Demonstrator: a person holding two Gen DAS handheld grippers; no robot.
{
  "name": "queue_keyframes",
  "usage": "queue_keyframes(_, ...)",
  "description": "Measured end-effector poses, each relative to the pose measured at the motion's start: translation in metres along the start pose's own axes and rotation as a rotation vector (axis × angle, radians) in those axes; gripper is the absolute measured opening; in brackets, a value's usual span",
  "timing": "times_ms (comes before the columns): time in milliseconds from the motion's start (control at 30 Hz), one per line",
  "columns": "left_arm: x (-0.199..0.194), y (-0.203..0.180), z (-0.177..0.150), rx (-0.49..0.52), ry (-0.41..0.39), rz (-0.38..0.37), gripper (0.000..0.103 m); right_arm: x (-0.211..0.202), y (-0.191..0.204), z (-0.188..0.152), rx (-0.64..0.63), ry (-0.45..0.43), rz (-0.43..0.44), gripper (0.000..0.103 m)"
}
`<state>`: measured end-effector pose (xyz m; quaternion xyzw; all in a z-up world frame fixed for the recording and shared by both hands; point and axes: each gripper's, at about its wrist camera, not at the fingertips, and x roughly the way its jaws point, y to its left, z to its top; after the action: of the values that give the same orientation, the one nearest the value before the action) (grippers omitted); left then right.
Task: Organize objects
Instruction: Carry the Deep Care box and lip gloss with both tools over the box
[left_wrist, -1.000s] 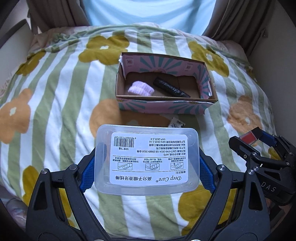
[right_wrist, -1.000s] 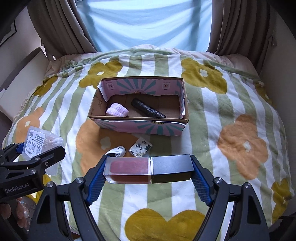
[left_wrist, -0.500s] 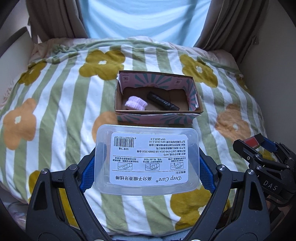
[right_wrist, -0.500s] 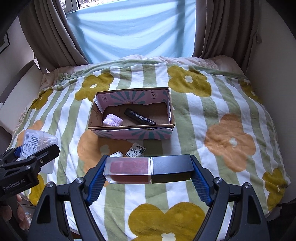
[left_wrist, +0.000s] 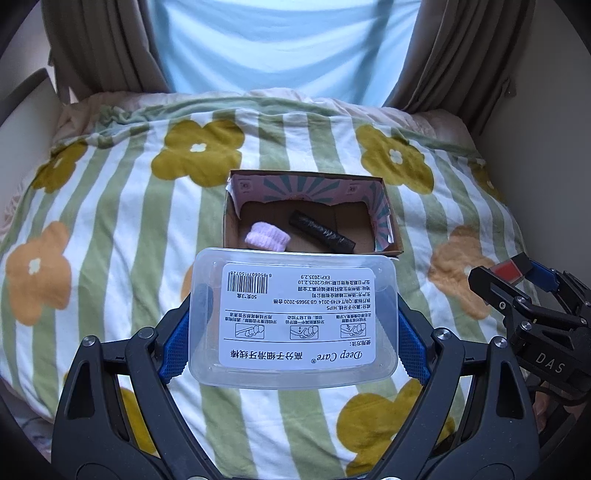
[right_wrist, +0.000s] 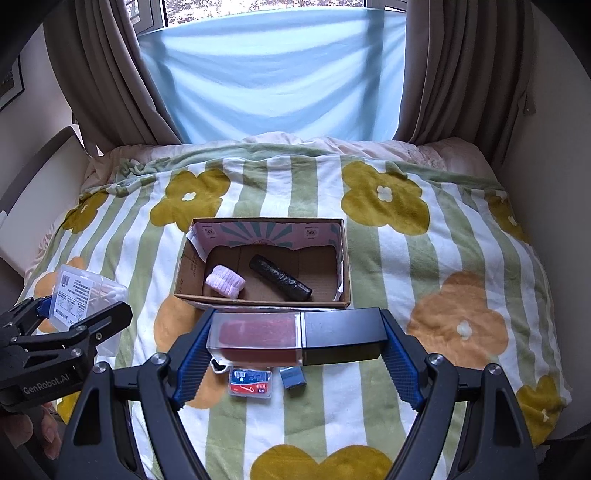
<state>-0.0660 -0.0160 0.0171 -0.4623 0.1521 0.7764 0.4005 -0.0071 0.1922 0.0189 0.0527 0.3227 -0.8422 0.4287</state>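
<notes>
Left tool (left_wrist: 293, 325) clamps clear box (left_wrist: 293, 317), long axis crosswise, lower centre. Right tool (right_wrist: 295, 339) clamps lip-gloss tube (right_wrist: 295, 338) crosswise, dark cap rightward, below the cardboard box (right_wrist: 343, 258).

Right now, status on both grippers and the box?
Left gripper shut on floss-pick box. Right gripper shut on lip gloss tube. Cardboard box open ahead, holding pink roll and black roll. Nothing blocking.
</notes>
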Motion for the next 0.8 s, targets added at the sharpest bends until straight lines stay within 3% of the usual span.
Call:
queue_keyframes(200, 0.024, 0.007, 0.036, -0.019, 0.013, -0.001, 0.089, 0.034, -0.006, 0.036, 0.010, 0.022, -0.001, 0.080)
queue_keyframes(333, 0.050, 0.015, 0.059, -0.029, 0.030, 0.004, 0.089, 0.075, -0.011, 0.055, 0.043, 0.098, -0.033, 0.080)
queue_keyframes(800, 0.182, 0.043, 0.103, -0.052, 0.134, 0.036, 0.089, 0.226, -0.035, 0.055, 0.162, 0.386, -0.065, 0.080)
